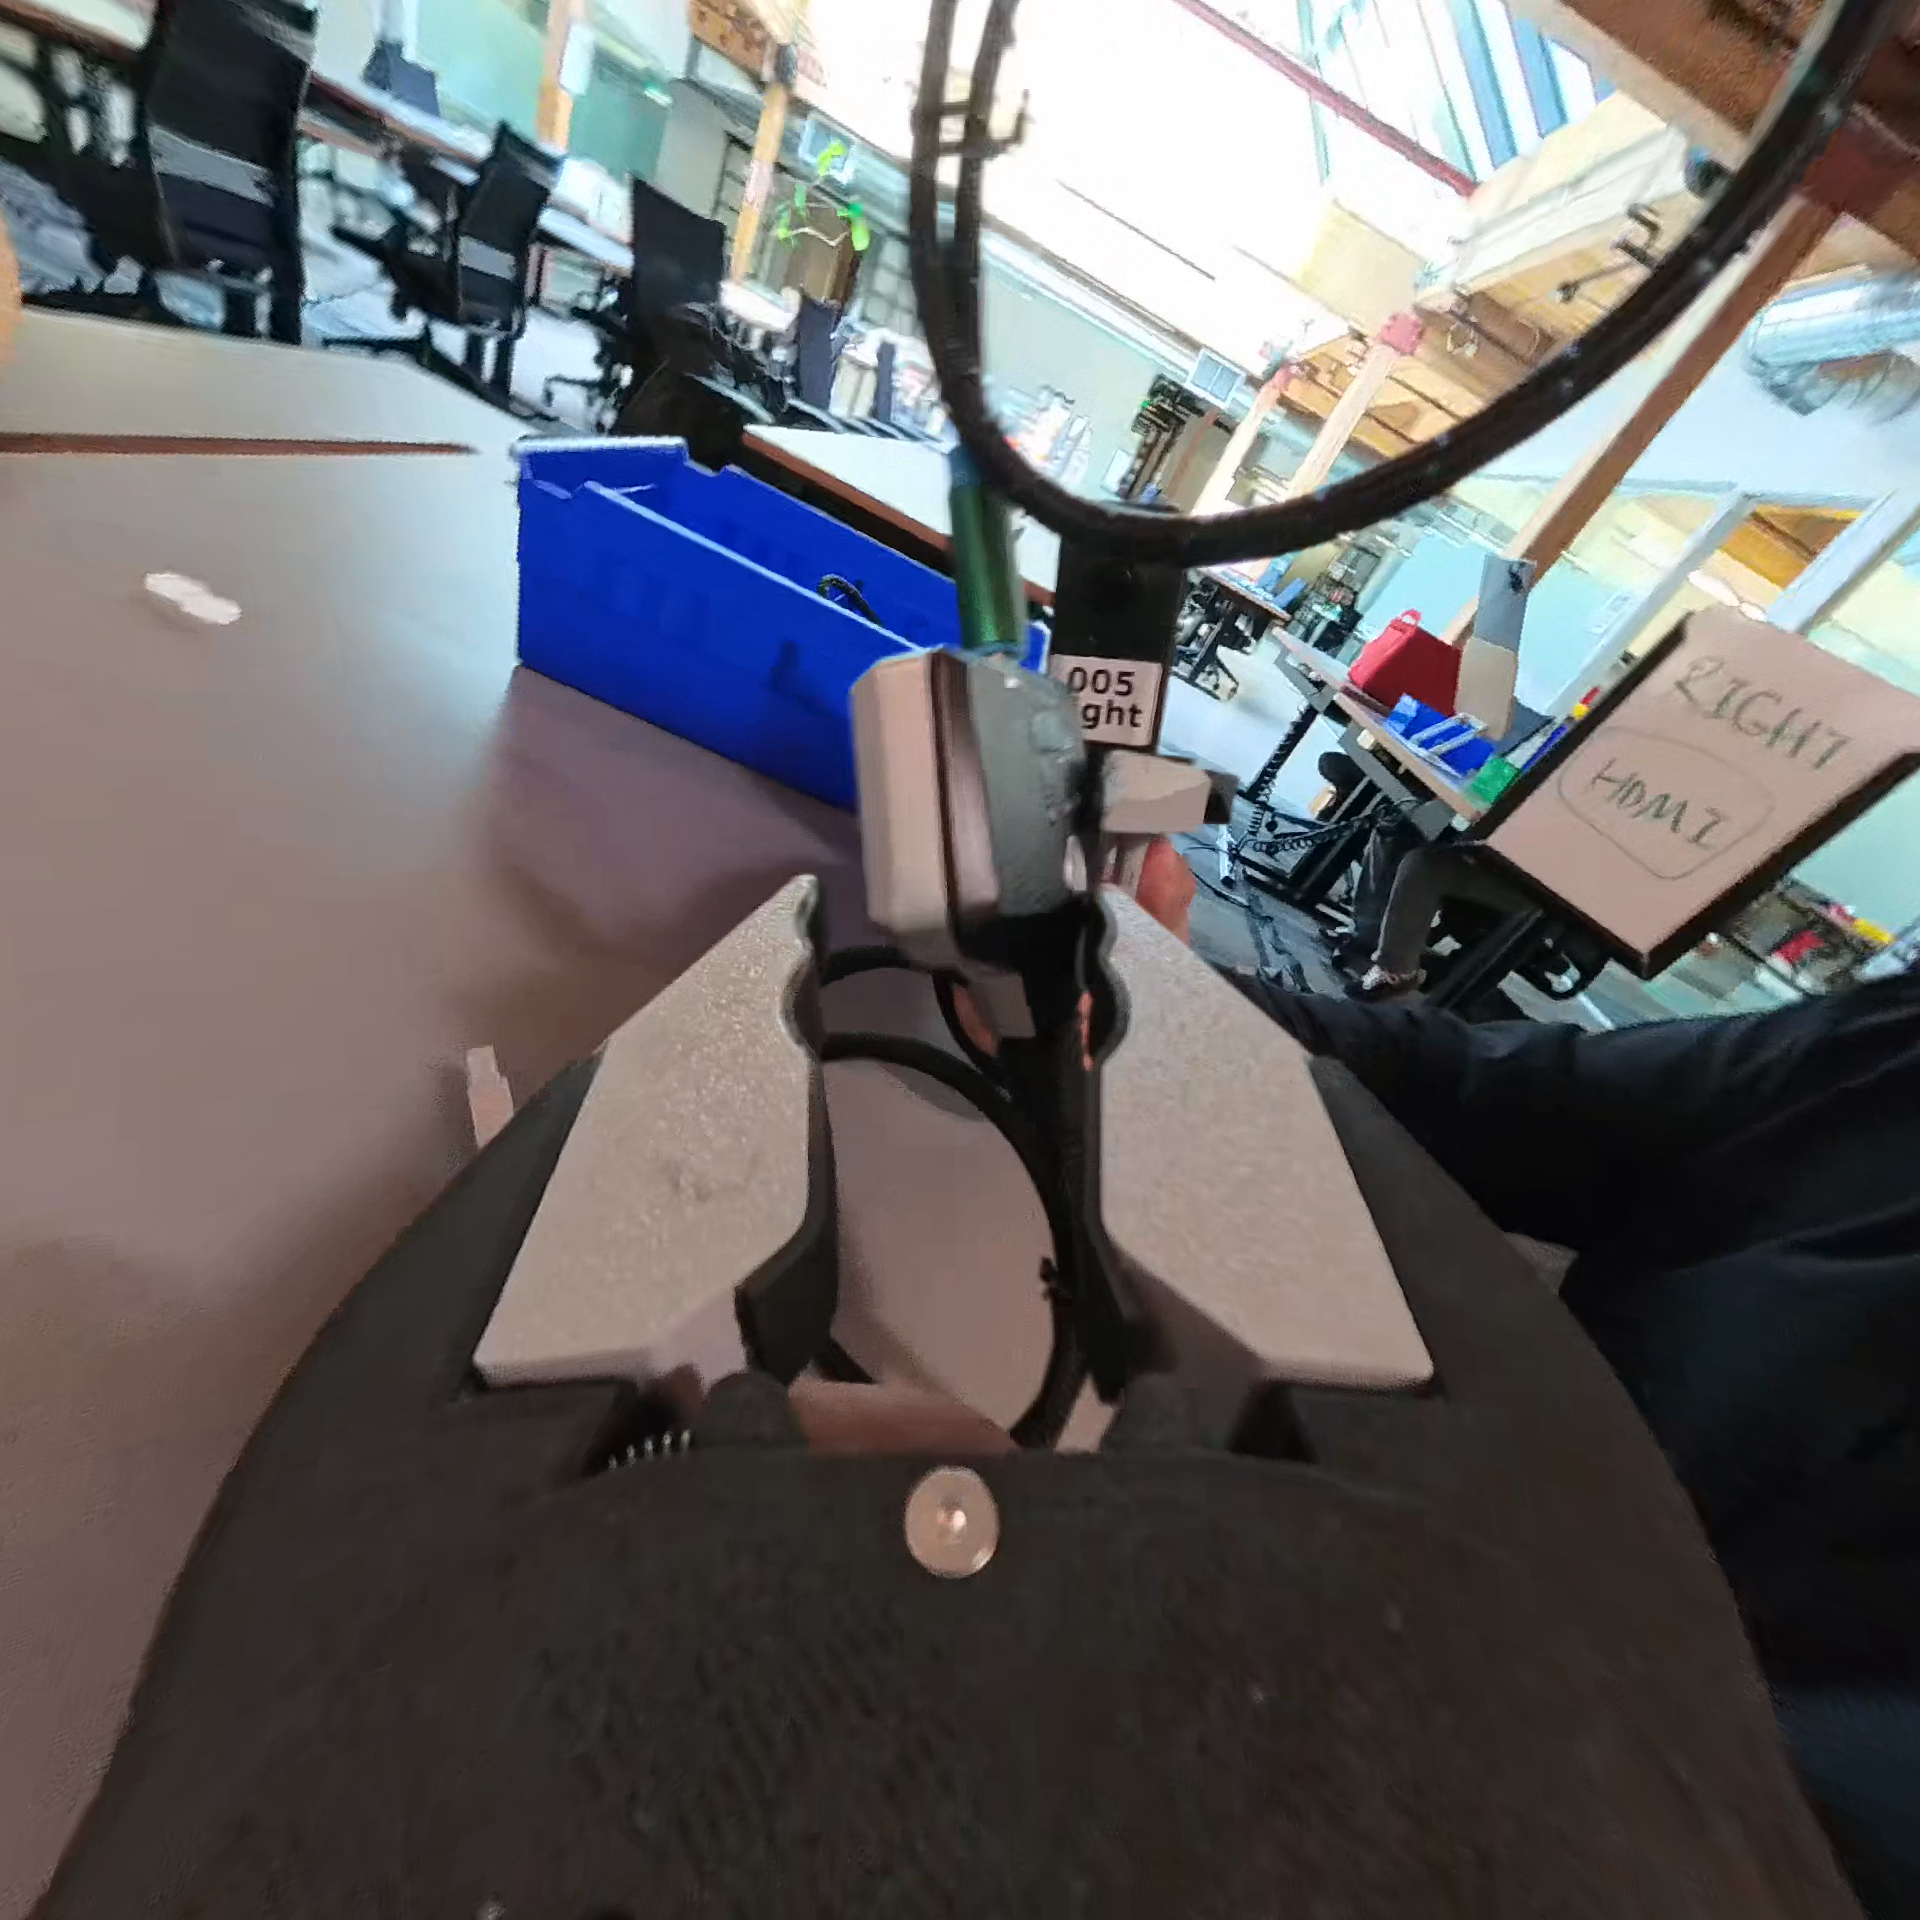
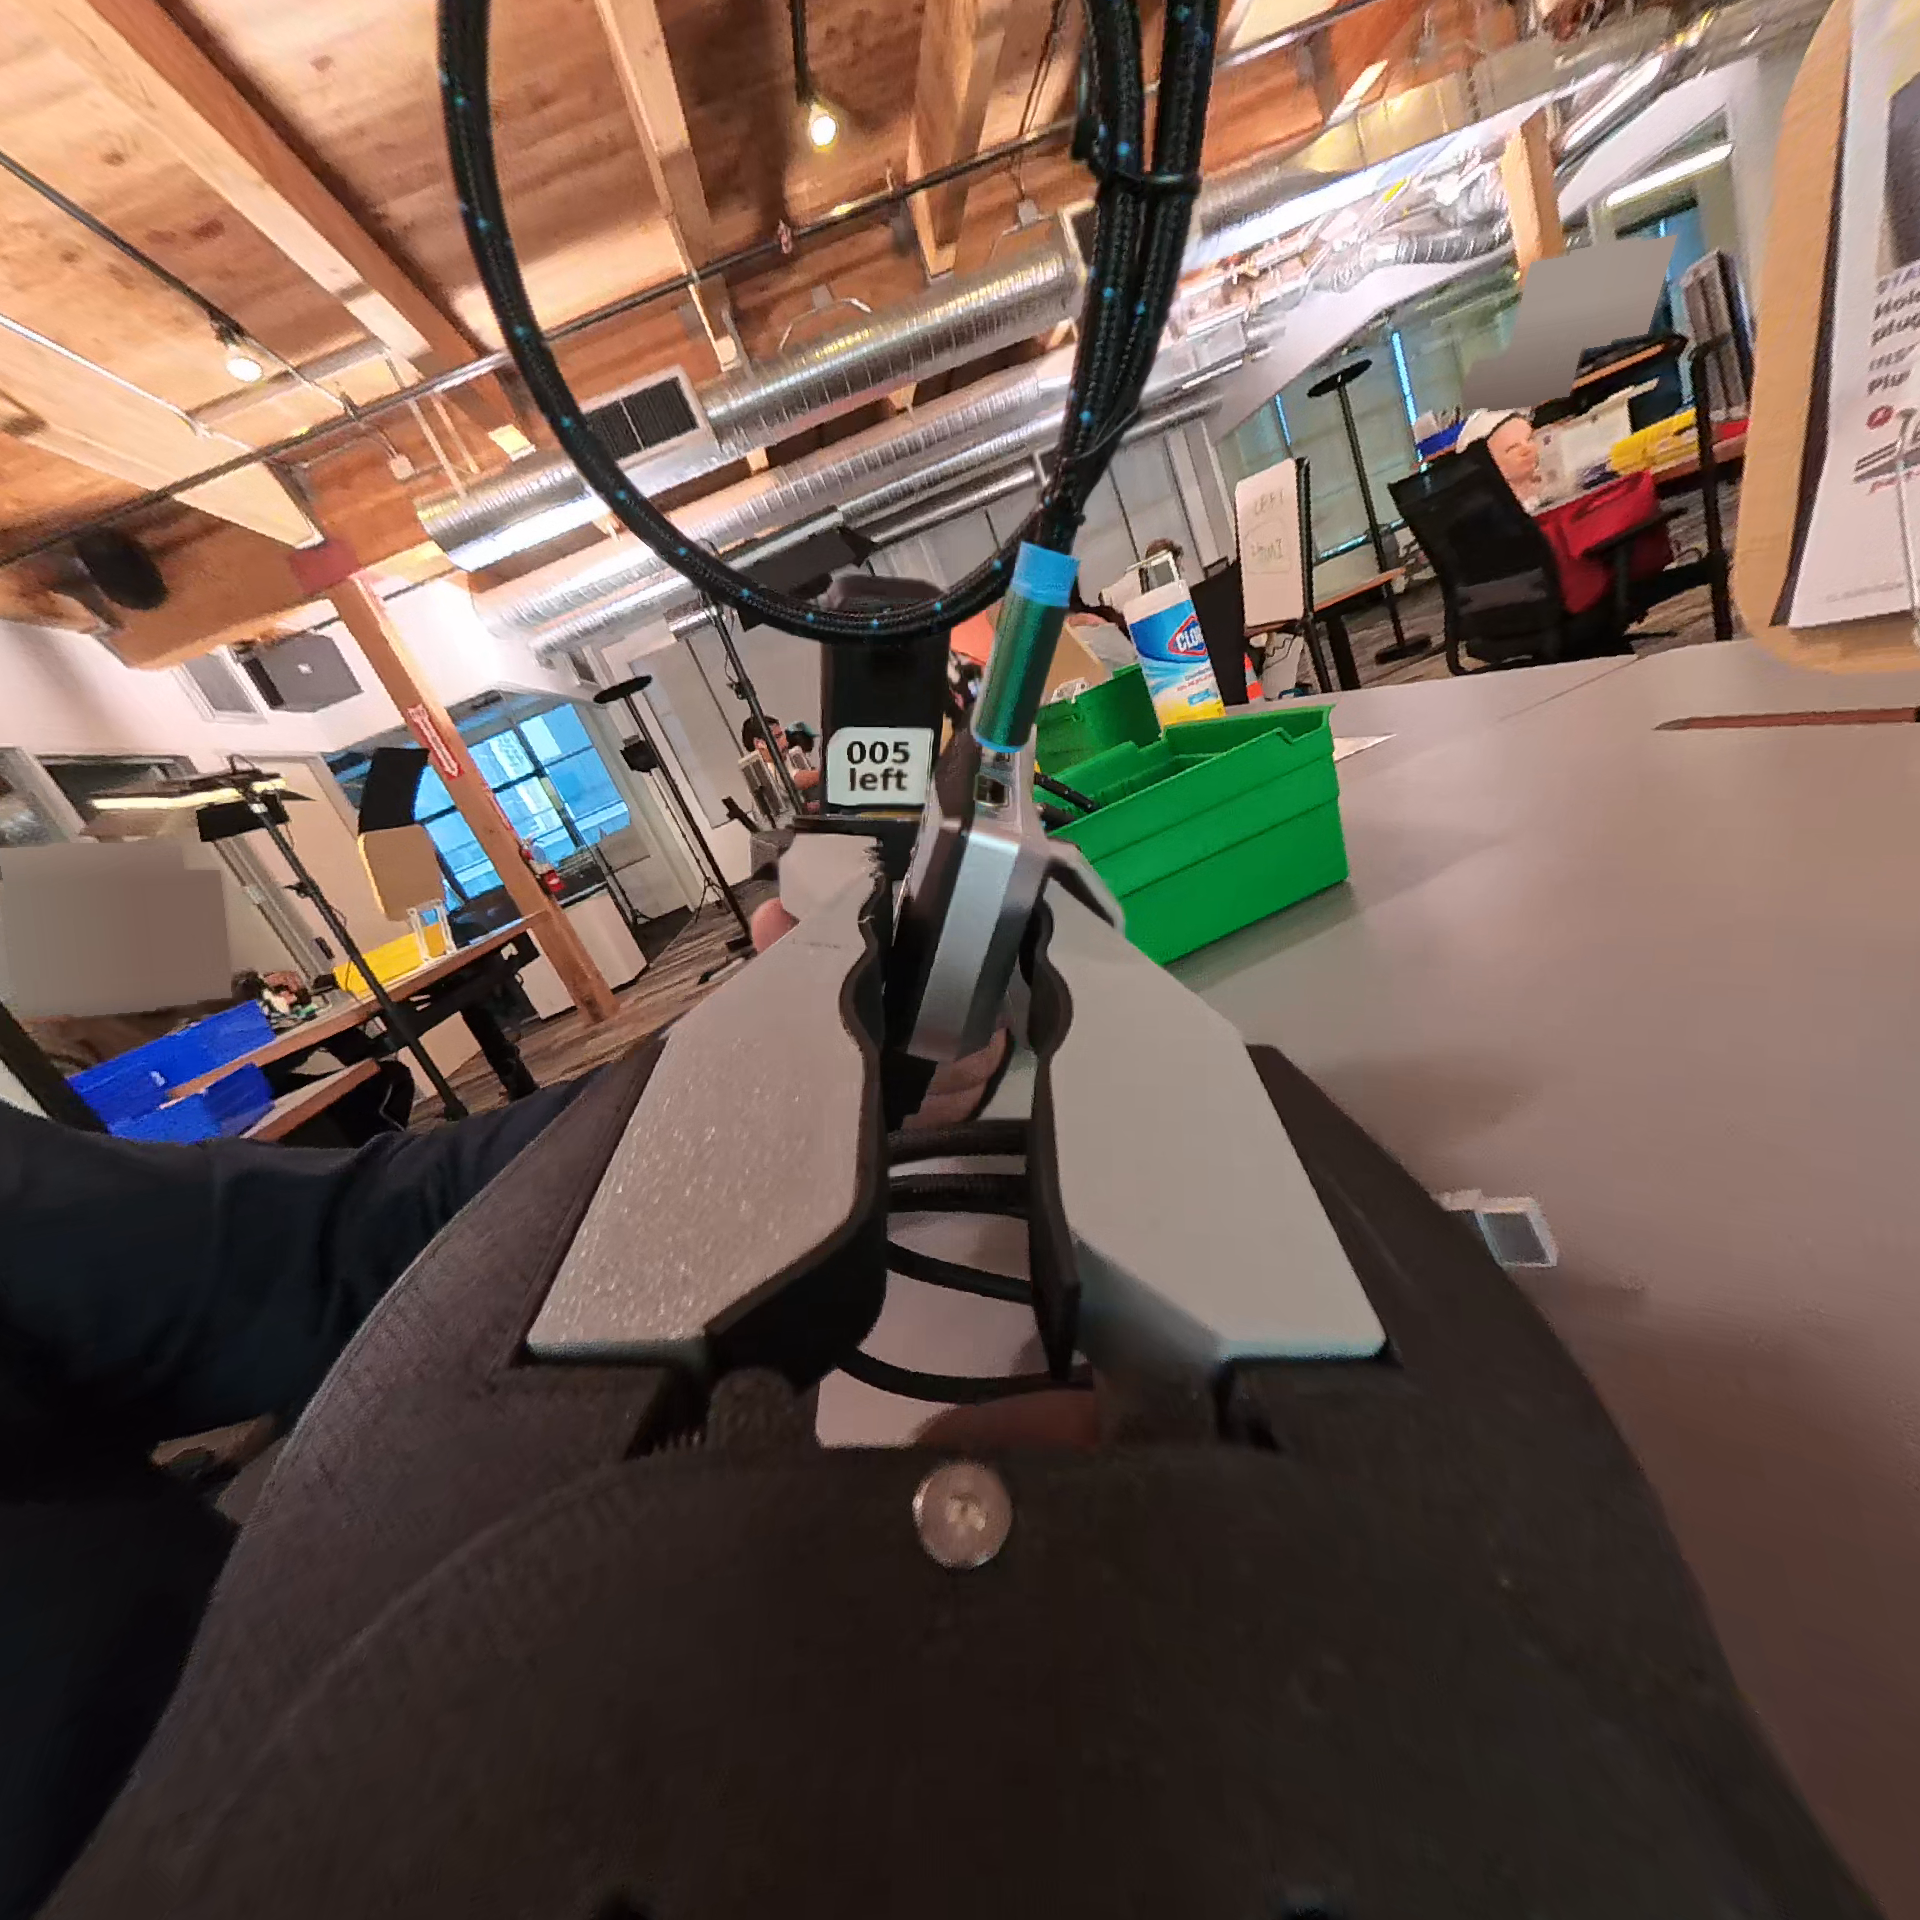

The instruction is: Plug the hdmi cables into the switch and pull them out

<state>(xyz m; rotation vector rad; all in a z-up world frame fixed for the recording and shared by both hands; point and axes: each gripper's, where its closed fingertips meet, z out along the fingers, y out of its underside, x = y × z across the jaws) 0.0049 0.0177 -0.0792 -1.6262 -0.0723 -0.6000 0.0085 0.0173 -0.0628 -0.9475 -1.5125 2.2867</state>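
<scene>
My right gripper [image 2: 966,899] is shut on the silver HDMI switch [image 2: 971,935] and holds it above the table, tilted. A green HDMI plug with blue collars [image 2: 1013,655] sits in the switch's upper end. Its black braided cable [image 2: 499,312] loops overhead. In the left wrist view the switch [image 1: 925,810] is just past my left gripper [image 1: 961,914], with the green plug [image 1: 982,561] above it. The left jaws stand apart. A second black cable [image 1: 1070,1143] hangs from under the switch, along the inside of the right finger.
A blue bin [image 1: 707,623] stands on the grey table [image 1: 260,831] behind the switch. A green bin [image 2: 1205,831] and a wipes canister [image 2: 1174,644] stand farther back. A hand-written card [image 1: 1704,790] leans at the right. A dark sleeve [image 1: 1558,1091] reaches in. The tips of both grippers are at nearly the same place.
</scene>
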